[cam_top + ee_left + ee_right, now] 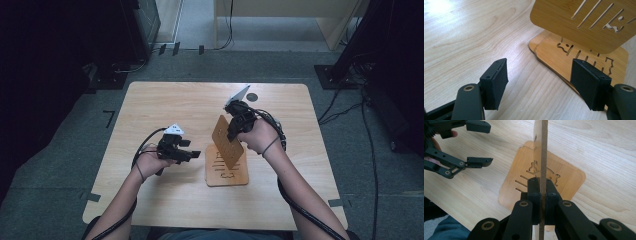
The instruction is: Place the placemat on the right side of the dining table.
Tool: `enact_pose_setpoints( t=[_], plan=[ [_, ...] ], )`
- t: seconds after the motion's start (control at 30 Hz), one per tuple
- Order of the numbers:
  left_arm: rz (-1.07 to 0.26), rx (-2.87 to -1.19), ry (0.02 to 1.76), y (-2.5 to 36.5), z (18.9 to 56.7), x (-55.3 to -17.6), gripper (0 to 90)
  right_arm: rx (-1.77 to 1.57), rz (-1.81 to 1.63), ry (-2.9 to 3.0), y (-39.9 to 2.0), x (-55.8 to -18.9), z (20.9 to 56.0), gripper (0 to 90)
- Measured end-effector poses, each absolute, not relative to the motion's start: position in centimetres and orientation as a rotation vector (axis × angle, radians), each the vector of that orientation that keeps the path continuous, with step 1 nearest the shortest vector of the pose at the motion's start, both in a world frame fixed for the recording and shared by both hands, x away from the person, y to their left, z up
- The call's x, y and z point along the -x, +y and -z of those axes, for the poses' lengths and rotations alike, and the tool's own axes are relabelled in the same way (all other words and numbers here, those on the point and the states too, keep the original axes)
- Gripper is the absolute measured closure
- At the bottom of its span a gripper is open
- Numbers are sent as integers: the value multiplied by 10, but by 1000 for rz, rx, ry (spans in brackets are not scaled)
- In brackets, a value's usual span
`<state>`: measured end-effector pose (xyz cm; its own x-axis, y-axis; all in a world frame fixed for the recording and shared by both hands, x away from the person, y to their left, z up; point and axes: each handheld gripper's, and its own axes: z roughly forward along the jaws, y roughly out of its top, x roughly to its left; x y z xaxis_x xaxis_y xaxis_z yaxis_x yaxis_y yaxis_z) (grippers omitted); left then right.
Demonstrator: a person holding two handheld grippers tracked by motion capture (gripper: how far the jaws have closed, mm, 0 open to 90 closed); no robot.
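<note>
Across the middle of the high view spreads a pale wooden table [165,100] on grey carpet, dark equipment stands crowding the upper left and upper right of the frame. Right of centre on it lies a flat bamboo board [227,176] with rounded corners and slots cut through it; the left gripper view shows two such boards stacked there, edges slightly offset, at centre right of the frame [554,53]. Above them a second slotted bamboo board [226,141] is held on edge and tilted, its lower edge just above or on the stack; I cannot tell which. The right gripper [235,131], in the hand at centre right of the high view, is clamped on this raised board: in the right gripper view the board [541,147] runs edge-on up the middle of the frame with both black pads pressed against its faces [541,195]. The left gripper [192,152] sits left of the boards, near them but apart, jaws pointing toward them. Its jaws stand apart with only bare tabletop between them [539,82]; nothing is gripped. That same released gripper appears at the upper left of the right gripper view [477,145].
</note>
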<state>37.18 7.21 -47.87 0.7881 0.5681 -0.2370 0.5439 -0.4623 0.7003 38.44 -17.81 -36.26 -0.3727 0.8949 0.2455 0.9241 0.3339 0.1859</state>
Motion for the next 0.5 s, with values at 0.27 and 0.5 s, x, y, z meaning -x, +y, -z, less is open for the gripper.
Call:
enact_pose_setpoints(
  t=[0.27, 0.5],
  plan=[
    [-38, -2169, 811, 68, 480, -374, 289, 1737, 461, -2448, -191, -385, 364, 875],
    [-41, -2166, 821, 67, 480, -376, 286, 1767, 470, -2421, -201, -385, 371, 875]
  ],
)
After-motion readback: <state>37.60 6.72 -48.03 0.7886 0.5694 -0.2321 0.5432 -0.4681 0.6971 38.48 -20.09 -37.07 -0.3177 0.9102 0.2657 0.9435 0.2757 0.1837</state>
